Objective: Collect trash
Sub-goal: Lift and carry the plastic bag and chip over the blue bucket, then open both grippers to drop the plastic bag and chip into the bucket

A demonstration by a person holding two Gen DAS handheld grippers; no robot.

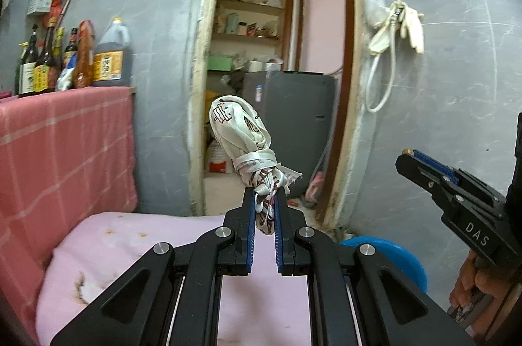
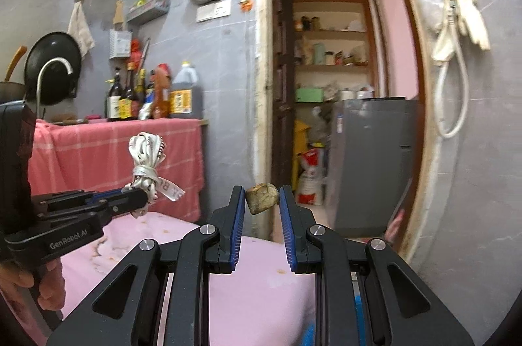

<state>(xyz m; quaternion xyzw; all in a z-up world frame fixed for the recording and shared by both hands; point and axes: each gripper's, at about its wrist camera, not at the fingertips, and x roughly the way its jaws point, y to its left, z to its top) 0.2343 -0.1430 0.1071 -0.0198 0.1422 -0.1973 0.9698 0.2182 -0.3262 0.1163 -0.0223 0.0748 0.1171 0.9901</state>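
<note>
The left hand-held gripper (image 1: 265, 199) is clamped on the lower tail of a knotted white wrapper (image 1: 251, 147), a crumpled plastic piece with red-brown print, tied around its middle with a strip of the same material. The wrapper stands up from between the blue finger pads, held in the air above a pink-covered surface (image 1: 130, 248), with the open doorway (image 1: 280, 68) behind it. In the right wrist view the same wrapper (image 2: 146, 163) sticks up from the tip of the left hand-held gripper, which enters from the left edge, a hand (image 2: 19, 287) gripping its handle below.

The right hand-held gripper (image 2: 262, 199) is closed on a small brownish crumpled lump (image 2: 262, 198), pinched right at the fingertips, both pads touching its sides. It too is off the surface, in front of the doorway's lower edge. In the left wrist view the right hand-held gripper (image 1: 421, 165) shows side-on at the right edge; the lump cannot be made out there.

The two held pieces are apart, the wrapper to the left of the lump. Behind them, sauce bottles (image 2: 130, 94) and a large dark jug (image 2: 184, 94) stand on a table draped in a pink checked cloth (image 2: 114, 156). A blue round object (image 1: 391, 261) sits low near the doorway.
</note>
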